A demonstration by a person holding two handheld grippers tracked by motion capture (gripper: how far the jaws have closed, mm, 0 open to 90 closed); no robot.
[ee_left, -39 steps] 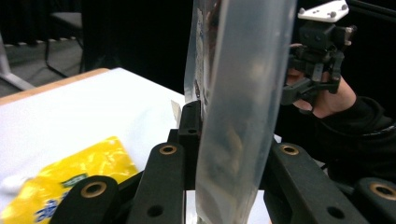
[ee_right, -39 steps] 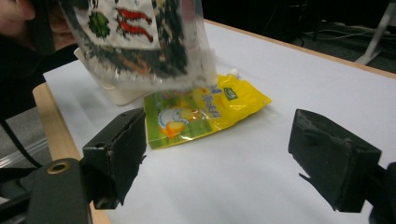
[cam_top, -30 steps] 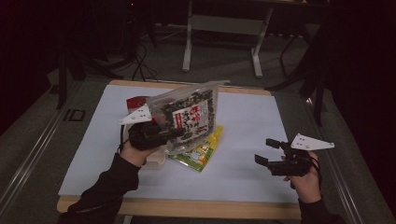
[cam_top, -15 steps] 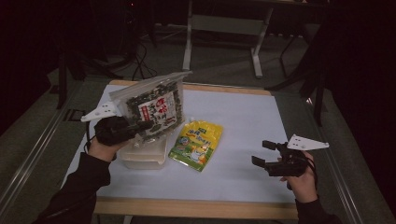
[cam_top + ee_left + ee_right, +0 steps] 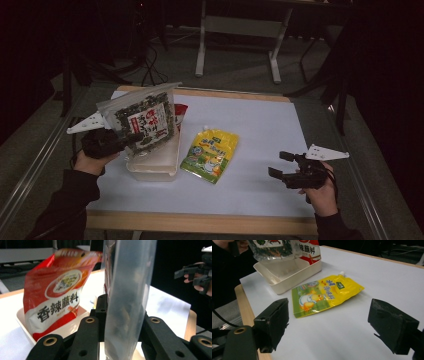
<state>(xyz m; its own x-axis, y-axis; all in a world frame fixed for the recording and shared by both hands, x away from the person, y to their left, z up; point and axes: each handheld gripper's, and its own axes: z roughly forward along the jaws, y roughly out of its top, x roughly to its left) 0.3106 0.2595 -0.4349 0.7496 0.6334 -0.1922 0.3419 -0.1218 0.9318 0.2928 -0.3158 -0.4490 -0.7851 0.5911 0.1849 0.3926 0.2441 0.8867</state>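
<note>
- The left gripper [image 5: 134,138] is seen with its jaws clamped on the lower edge of the seaweed bag [image 5: 145,120], which is held upright between them; in the left gripper view the clear film of that bag [image 5: 127,297] is pinched between the two black jaws.
- The right gripper [image 5: 281,165] is held with its jaws wide apart and nothing between them, well right of the white tray.
- The bag is carried just above the white tray [image 5: 155,167], over its near-left part, not yet set down in it.
- A red sauce packet [image 5: 55,295] is already stood in the tray, leaning at its far end.
- A yellow spouted pouch [image 5: 210,155] is left lying flat on the tabletop [image 5: 265,120], just right of the tray.
- By this showing, one item is judged packed, one under way, one untouched.
- The bag is seen as a clear pouch of dark green flakes with a red-and-white label, limp and lightly creased.
</note>
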